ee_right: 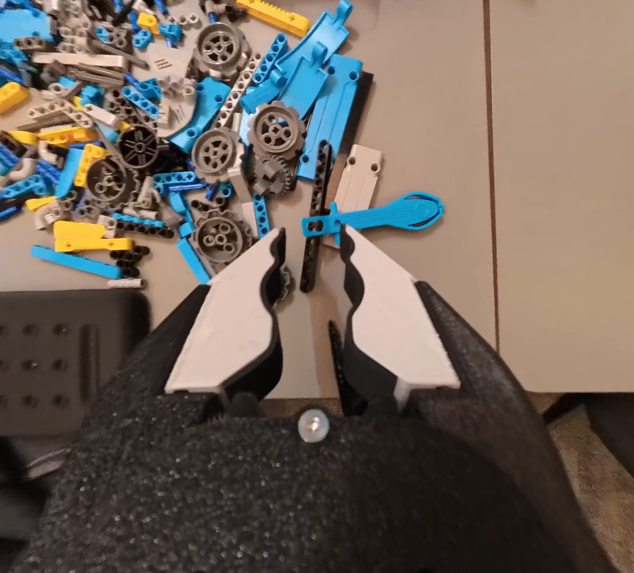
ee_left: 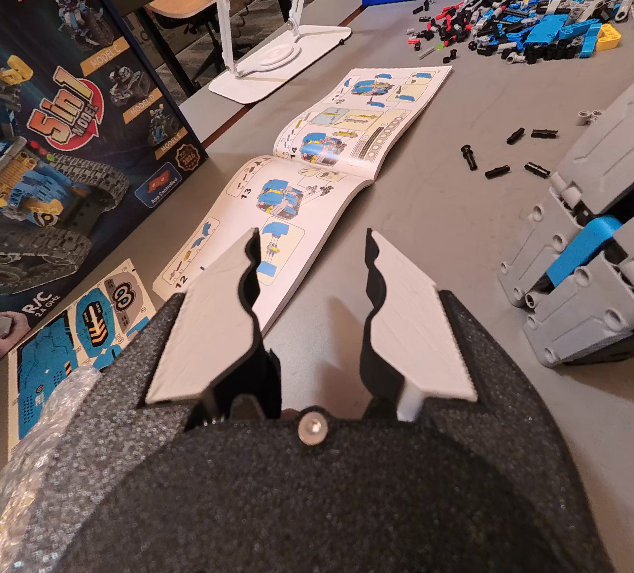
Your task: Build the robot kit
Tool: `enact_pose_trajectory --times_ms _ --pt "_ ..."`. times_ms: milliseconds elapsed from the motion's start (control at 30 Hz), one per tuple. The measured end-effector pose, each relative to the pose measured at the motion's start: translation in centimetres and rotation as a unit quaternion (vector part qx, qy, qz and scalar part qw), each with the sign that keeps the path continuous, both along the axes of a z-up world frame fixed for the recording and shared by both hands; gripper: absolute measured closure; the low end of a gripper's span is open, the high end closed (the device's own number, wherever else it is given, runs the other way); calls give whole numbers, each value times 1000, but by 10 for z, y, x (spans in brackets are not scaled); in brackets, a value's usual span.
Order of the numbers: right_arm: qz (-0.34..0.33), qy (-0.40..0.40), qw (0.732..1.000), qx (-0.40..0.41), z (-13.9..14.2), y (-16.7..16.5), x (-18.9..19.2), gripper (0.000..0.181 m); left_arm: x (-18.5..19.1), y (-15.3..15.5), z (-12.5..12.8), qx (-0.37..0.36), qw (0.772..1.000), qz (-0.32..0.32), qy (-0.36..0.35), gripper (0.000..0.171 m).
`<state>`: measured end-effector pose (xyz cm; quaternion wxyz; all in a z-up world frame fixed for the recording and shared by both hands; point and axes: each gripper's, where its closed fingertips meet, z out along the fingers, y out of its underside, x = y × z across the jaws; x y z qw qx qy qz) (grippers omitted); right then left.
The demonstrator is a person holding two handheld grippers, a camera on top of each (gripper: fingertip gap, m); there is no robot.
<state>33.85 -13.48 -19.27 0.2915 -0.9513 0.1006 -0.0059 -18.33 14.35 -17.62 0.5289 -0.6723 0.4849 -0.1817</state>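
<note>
Beam (ee_right: pixel 315 213) between gripper (ee_right: pixel 312 233) fingertips (ungripped)

Box: a tall dark blue cardboard toy box (ee_left: pixel 85 144) at 9 o'clock in the left wrist view bears large red-and-orange lettering, gold caption strips and small badges.
Booklet: an open white paper instruction booklet (ee_left: pixel 308 185) at 12 o'clock on the grey bench (ee_left: pixel 429 247) has black step numerals beside its diagrams.
Sticker sheet: a blue-and-white sticker sheet (ee_left: pixel 79 343) at 8 o'clock carries tiny print.
Tool: a light blue plastic spoon-shaped tool (ee_right: pixel 387 213) in the right wrist view has an embossed mark too small to read.
</note>
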Motion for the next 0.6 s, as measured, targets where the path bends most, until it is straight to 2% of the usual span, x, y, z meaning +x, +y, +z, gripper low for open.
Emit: enact_pose_trajectory --times_ms 67,167,300,367,467,600 --pt "0 10 1000 8 -5 7 -2 141 0 0 0 1 1000 0 0 110" --pt "26 69 996 50 -7 30 -25 125 0 0 0 1 1000 0 1 110" --pt "59 -11 996 65 -13 52 -32 114 0 0 0 1 1000 0 0 110" --pt "64 -22 996 55 -22 56 -34 115 0 0 0 1 1000 0 1 110" --pt "46 -34 998 37 -29 52 -24 140 0 0 0 3 1000 0 1 110" --pt "11 -4 999 49 -27 46 -9 147 0 0 0 3 1000 0 2 110"
